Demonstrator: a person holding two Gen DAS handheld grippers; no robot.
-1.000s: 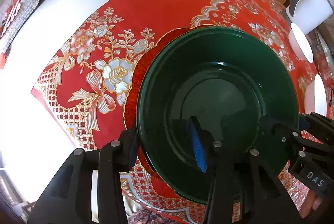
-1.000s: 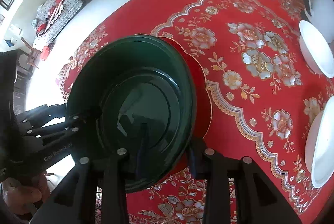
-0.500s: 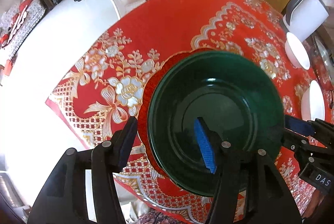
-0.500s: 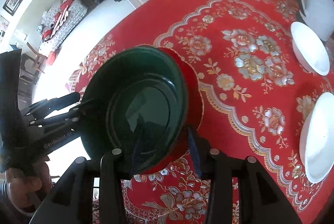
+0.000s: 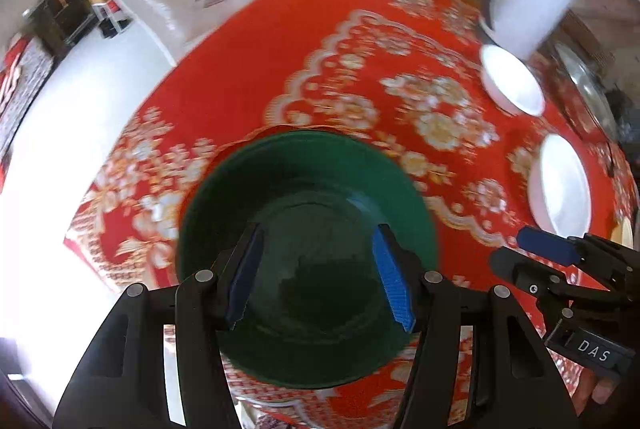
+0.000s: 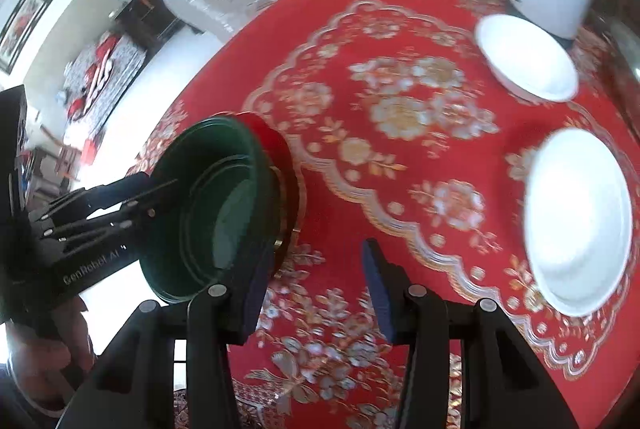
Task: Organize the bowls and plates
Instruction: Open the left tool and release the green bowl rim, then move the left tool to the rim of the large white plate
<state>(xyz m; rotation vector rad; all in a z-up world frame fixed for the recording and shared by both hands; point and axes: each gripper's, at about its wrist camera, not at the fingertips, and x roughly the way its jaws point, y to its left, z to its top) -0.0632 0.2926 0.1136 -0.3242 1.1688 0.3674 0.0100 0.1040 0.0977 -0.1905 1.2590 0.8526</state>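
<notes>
Your left tool [image 5: 318, 275], marked "GenRobot AI", and right tool [image 6: 316, 287], marked "DAS", both released with jaws just widening, hover over the green bowl [image 5: 308, 189] resting on the red-clothed bench [image 5: 360, 61].

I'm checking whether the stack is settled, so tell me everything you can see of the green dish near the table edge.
The green dish is round, deep-walled, dark glossy green and looks glazed or plastic, with concentric ridges inside; the right wrist view suggests nested green dishes. It sits upright and empty on a red plate with a gold rim, near the edge of the red floral tablecloth. The left gripper hangs open above it, and the right gripper is open beside it; neither grips it.
</notes>
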